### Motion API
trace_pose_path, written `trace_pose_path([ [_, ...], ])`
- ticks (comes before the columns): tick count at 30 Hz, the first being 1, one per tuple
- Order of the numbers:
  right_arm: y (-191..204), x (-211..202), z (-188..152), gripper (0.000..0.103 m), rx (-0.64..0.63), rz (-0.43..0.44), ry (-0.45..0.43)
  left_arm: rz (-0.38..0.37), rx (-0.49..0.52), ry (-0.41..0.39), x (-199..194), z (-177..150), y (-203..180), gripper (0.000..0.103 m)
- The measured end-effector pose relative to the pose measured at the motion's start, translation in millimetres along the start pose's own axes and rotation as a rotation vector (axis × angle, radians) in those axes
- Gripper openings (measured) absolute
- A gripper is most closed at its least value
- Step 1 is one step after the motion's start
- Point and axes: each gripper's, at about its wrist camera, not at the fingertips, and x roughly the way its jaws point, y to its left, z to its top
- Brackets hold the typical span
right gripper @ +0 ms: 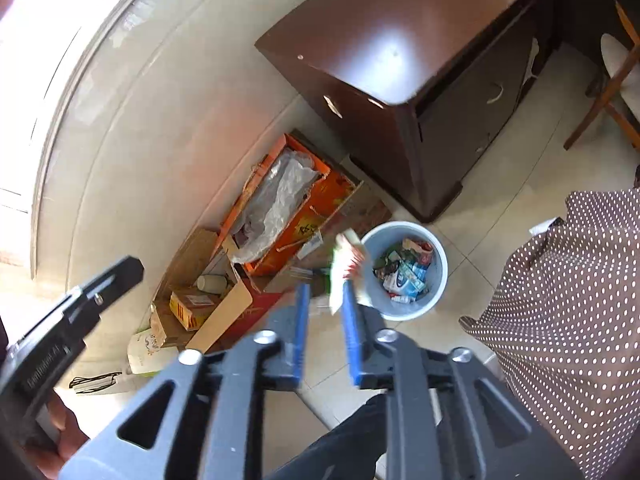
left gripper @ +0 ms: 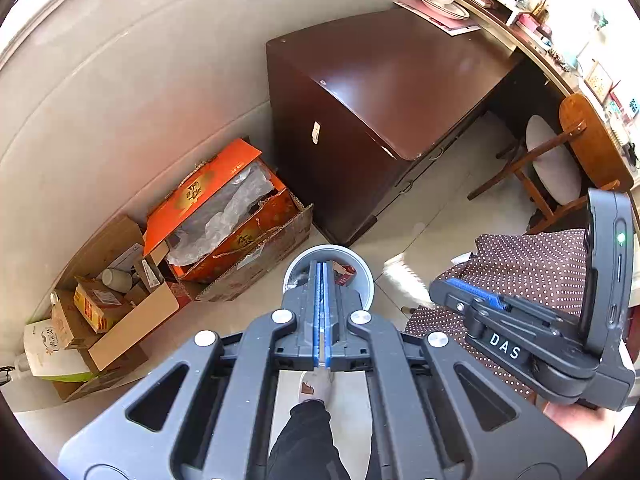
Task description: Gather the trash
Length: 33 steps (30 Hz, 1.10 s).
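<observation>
A pale blue trash bin (right gripper: 374, 246) stands on the tiled floor, holding several wrappers and cartons. Right above its left rim, my right gripper (right gripper: 326, 294) has its blue pads apart. A blurred white, red and green wrapper (right gripper: 347, 266) lies loose by the tip of its right finger, and the pads do not press on it. My left gripper (left gripper: 323, 270) hangs over the same bin (left gripper: 366, 270), its blue pads shut together with nothing seen between them. The left wrist view shows the right gripper (left gripper: 452, 290) close on the right, and the right wrist view shows the left gripper (right gripper: 118, 276) at the left edge.
A dark brown cabinet (left gripper: 384, 92) stands behind the bin. An orange gift box (left gripper: 224, 216) inside a cardboard carton and an open cardboard box (left gripper: 108, 292) of packages line the wall. A dotted brown cloth (right gripper: 568, 300) is at the right, a wooden chair (left gripper: 560, 160) beyond. A person's leg and shoe (left gripper: 316, 388) are below.
</observation>
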Motion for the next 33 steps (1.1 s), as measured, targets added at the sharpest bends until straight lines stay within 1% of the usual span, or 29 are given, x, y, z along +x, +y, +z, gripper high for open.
trace_pose_path([
  [4,8,-3,1,0.021,-0.03,-0.025,-0.01,-0.013,-0.009,-0.004,-1,0,0,0.001],
  [6,8,-3,1,0.022,-0.033,-0.018,-0.019,-0.016,-0.008,-0.006,-1,1,0,0.001],
  [10,2,-3,-3,0.023,-0.025,-0.031,-0.016,-0.019,-0.01,-0.004,-1,2,0,0.001],
  [13,1,-5,-4,0.026,-0.02,-0.034,-0.016,-0.019,-0.005,-0.001,-1,2,-1,0.001],
  [17,1,-11,-5,0.026,-0.018,-0.038,-0.025,-0.02,0.003,0.008,-1,3,-4,0.001],
  [23,2,-26,-11,0.031,-0.021,-0.056,-0.048,-0.017,-0.013,0.022,-5,-2,-6,0.002],
  [28,1,-47,-22,0.037,-0.027,-0.071,-0.07,-0.009,-0.007,0.027,-14,-11,-14,0.003],
  [29,0,-52,-25,0.038,-0.031,-0.072,-0.075,-0.008,-0.01,0.031,-16,-14,-16,0.006],
  [30,0,-58,-28,0.039,-0.036,-0.07,-0.081,-0.004,-0.011,0.031,-19,-17,-17,0.018],
  [31,-1,-62,-31,0.04,-0.043,-0.068,-0.085,0.0,-0.013,0.024,-22,-21,-20,0.027],
  [32,-2,-66,-34,0.041,-0.051,-0.067,-0.087,0.009,-0.017,0.003,-30,-26,-23,0.048],
  [33,-3,-72,-38,0.042,-0.066,-0.065,-0.093,0.013,-0.02,-0.017,-36,-30,-25,0.052],
])
